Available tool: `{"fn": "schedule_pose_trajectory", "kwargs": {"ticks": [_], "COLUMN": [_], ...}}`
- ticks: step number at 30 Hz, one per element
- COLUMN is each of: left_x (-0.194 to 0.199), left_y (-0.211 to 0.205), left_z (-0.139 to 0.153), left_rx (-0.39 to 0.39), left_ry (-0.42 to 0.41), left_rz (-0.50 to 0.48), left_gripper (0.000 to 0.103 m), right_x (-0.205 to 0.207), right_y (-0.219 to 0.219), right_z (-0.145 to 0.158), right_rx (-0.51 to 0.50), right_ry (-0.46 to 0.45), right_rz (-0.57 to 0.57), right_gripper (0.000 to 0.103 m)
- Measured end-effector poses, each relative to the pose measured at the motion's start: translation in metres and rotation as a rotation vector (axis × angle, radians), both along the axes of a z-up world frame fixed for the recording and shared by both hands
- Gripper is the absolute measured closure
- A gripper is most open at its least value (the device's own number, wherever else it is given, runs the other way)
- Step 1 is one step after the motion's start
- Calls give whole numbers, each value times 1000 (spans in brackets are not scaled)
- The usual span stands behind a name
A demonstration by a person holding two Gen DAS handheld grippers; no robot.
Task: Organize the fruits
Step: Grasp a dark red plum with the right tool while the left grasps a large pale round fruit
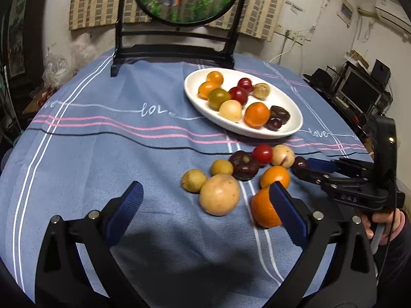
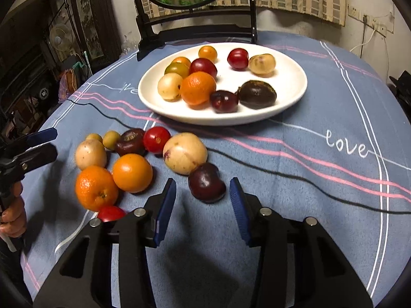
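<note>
Blue striped tablecloth [image 2: 295,184] covers the round table, with a white oval plate [image 2: 290,77] of fruit as the landmark. Nearer the camera than the plate and to its left, the left gripper [image 1: 205,215] stands wide with nothing between its pads, a big orange [image 1: 263,209] just beside its right finger. Loose fruit lies in a cluster in front of the plate. Below the plate's front rim, the right gripper [image 2: 203,211] is narrower, its pads flanking a dark plum [image 2: 206,182] without touching.
</note>
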State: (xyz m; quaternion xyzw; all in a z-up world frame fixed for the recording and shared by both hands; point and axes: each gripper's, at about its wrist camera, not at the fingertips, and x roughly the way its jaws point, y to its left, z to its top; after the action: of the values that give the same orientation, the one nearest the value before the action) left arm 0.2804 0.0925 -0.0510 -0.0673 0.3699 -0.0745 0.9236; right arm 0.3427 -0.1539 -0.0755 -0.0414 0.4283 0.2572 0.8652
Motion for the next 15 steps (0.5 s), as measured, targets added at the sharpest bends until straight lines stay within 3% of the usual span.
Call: {"fn": "schedule_pose_trajectory", "kwargs": {"ticks": [3, 6, 9, 13, 15], "left_x": [1, 1, 2, 2, 3], "left_y": [-6, -12, -16, -18, -19], "left_z": [-4, -7, -9, -11, -13], "left_rx": [43, 52, 73, 88, 88], "left_ry": [-1, 3, 7, 13, 25], "left_rz": [-12, -39, -57, -82, -87], "left_gripper": [4, 12, 23, 46, 50], "right_x": [3, 3, 2, 1, 0], "right_y": [2, 1, -5, -14, -15], "right_z": [-8, -5, -1, 10, 13], "right_rx": [-29, -24, -6, 48, 61], "right_ry": [15, 3, -10, -10, -9], "right_rz": [-7, -10, -27, -55, -57], "right_gripper": [70, 72, 73, 72, 72]}}
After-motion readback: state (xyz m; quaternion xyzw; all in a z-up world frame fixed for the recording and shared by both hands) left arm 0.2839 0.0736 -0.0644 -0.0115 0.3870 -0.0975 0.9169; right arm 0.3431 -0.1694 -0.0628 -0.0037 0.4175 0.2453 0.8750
